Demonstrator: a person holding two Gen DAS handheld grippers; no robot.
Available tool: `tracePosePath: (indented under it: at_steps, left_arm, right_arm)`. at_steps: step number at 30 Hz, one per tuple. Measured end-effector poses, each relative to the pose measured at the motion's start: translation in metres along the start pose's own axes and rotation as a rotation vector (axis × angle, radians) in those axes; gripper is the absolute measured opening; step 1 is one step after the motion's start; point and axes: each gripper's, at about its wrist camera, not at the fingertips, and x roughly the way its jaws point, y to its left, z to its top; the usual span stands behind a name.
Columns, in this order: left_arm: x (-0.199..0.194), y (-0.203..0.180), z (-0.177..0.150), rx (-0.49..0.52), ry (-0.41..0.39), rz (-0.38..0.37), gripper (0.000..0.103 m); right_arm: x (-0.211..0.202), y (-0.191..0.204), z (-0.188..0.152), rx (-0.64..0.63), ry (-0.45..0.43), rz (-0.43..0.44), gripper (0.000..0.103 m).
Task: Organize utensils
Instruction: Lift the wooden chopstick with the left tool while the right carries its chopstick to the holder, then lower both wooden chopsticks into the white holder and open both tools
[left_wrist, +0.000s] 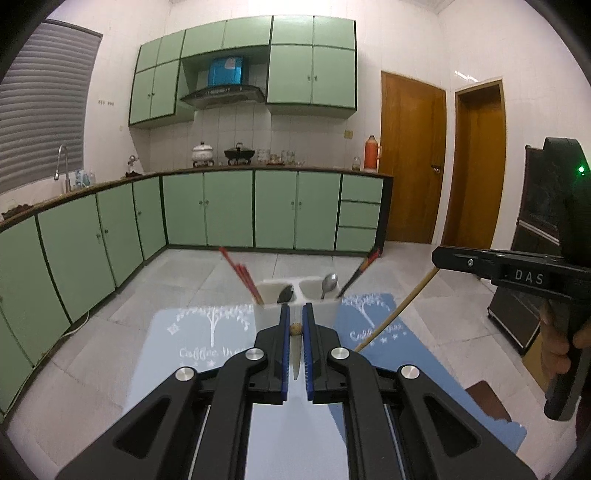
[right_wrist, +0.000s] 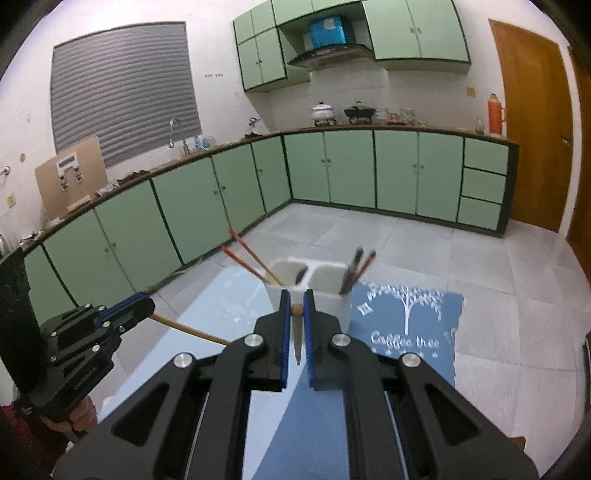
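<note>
A white two-compartment utensil holder (left_wrist: 295, 308) (right_wrist: 325, 299) stands on a blue placemat. It holds red chopsticks (left_wrist: 240, 275) (right_wrist: 251, 258), spoons (left_wrist: 328, 284) and dark chopsticks (right_wrist: 356, 269). My left gripper (left_wrist: 295, 328) is shut on a light wooden chopstick (left_wrist: 295, 329), seen end-on just before the holder. My right gripper (right_wrist: 295, 310) is shut on another wooden chopstick (right_wrist: 296, 310), also end-on. In the right wrist view the left gripper (right_wrist: 129, 310) shows with its chopstick (right_wrist: 192, 330) sticking out.
The blue placemat (left_wrist: 373, 317) (right_wrist: 406, 321) reads "Coffee tree" and lies on a glossy table (left_wrist: 184, 369). Green kitchen cabinets (left_wrist: 229, 210), a tiled floor and wooden doors (left_wrist: 410, 158) lie beyond. The right gripper body (left_wrist: 535, 273) is at the right.
</note>
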Motion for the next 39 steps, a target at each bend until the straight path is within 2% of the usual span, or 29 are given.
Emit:
tracePosePath:
  at_steps: [7, 13, 19, 25, 30, 39]
  left_arm:
    - [-0.022, -0.001, 0.052, 0.014, -0.140, -0.013, 0.006]
    - [-0.016, -0.006, 0.085, 0.050, -0.223, 0.010, 0.006]
    - [0.012, -0.006, 0.097, 0.074, -0.237, 0.051, 0.006]
    - [0.037, 0.006, 0.116, 0.026, -0.231, 0.027, 0.006]
    - [0.051, 0.008, 0.126, 0.044, -0.246, 0.023, 0.006]
    - [0.104, 0.017, 0.114, 0.018, -0.202, 0.041, 0.006]
  right_arm:
    - [-0.024, -0.008, 0.051, 0.002, -0.079, 0.061, 0.006]
    - [-0.024, -0.013, 0.090, -0.041, -0.149, 0.003, 0.006]
    - [0.010, -0.021, 0.105, -0.081, -0.125, -0.049, 0.006]
    - [0.050, -0.031, 0.100, -0.077, -0.061, -0.054, 0.006]
    - [0.070, -0.035, 0.101, -0.073, -0.035, -0.051, 0.006]
    - [0.103, -0.038, 0.097, -0.071, 0.013, -0.046, 0.006]
